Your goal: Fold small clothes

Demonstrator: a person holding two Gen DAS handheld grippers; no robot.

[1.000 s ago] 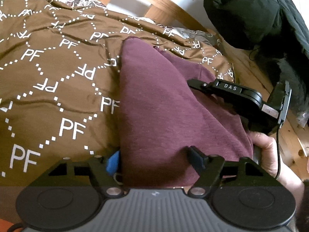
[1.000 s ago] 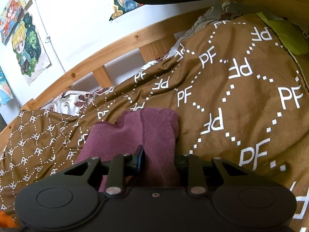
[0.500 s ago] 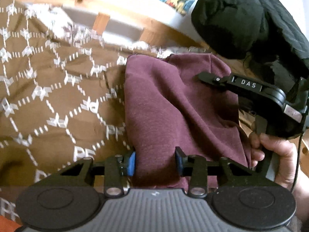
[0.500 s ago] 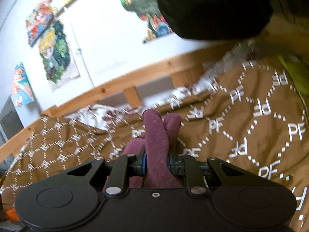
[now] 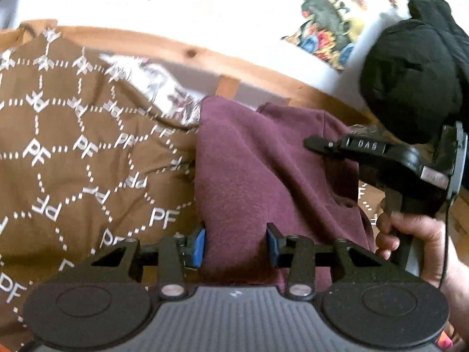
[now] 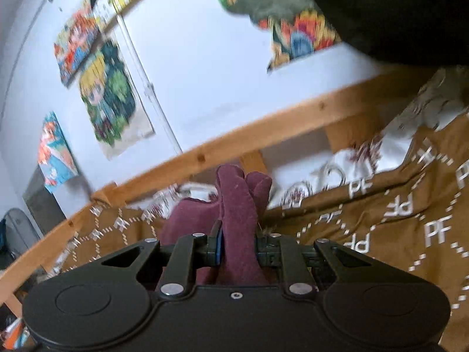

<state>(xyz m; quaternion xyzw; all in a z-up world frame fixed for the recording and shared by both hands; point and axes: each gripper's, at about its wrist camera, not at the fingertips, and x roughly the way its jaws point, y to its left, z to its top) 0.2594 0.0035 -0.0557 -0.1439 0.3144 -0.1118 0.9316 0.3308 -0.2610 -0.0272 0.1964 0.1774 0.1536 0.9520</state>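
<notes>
Both grippers, left (image 5: 234, 245) & right (image 6: 238, 248), clamp maroon garment (image 5: 263, 176), jaws part-closed.

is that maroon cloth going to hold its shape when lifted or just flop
Probably flop: the maroon fleece garment drapes in soft folds between the left gripper and right gripper. It bunches thickly in the right gripper, so it is likely soft and compressible. Its fuzzy surface probably resists slipping.

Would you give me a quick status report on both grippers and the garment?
Left gripper and right gripper both shut on the maroon garment. Garment bunched, raised over the brown PF blanket. Nothing in the way.
</notes>
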